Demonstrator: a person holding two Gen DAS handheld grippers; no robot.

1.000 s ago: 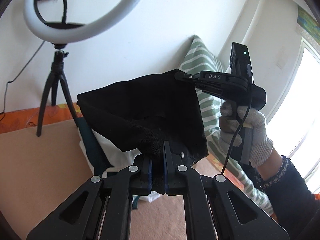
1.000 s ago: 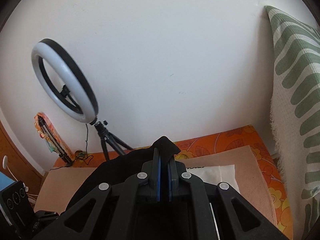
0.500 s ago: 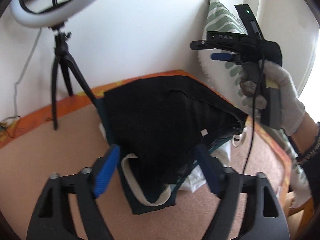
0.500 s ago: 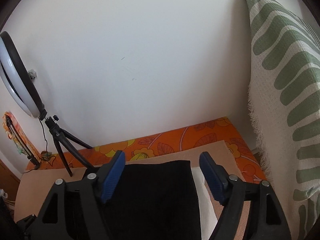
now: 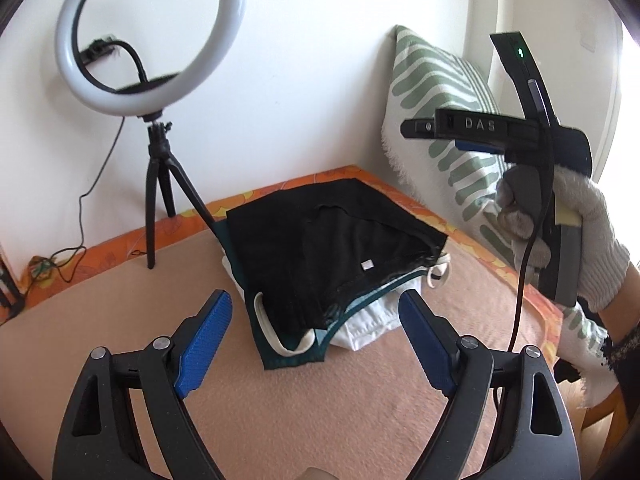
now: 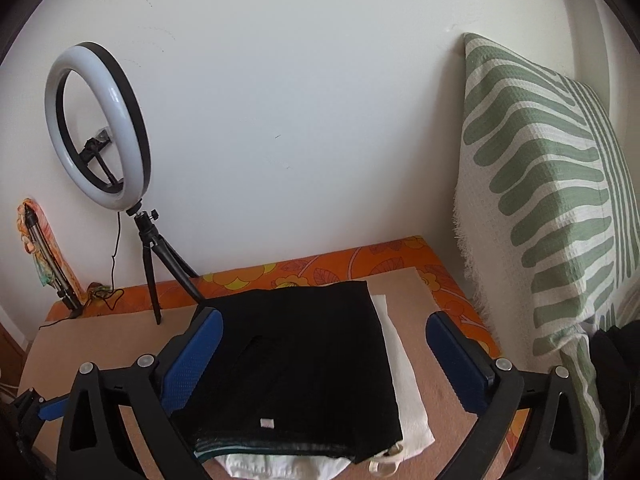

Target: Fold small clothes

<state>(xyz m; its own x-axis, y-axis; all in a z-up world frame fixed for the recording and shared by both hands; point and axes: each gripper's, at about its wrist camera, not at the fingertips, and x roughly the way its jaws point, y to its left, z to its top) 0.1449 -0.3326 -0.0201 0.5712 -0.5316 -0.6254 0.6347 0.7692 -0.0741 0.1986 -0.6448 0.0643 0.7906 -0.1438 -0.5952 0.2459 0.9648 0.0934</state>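
A folded black garment (image 5: 320,248) lies on top of a small stack of folded clothes: a dark teal piece (image 5: 296,356) and a white piece (image 5: 368,332) show under it. In the right wrist view the black garment (image 6: 304,364) fills the middle, with the white piece (image 6: 404,392) sticking out on its right. My left gripper (image 5: 316,340) is open and empty, above the near edge of the stack. My right gripper (image 6: 324,364) is open and empty over the stack; it also shows in the left wrist view (image 5: 472,136), held up at the right by a gloved hand.
The stack rests on a tan mat (image 5: 280,420) over an orange flowered cover (image 6: 320,272). A ring light on a black tripod (image 5: 156,168) stands at the back left by the wall. A green striped cushion (image 6: 540,220) leans at the right.
One second ago both grippers were shut on the black garment and held it up. They let go of it; it now lies flat on the stack, and both grippers have drawn back, open.
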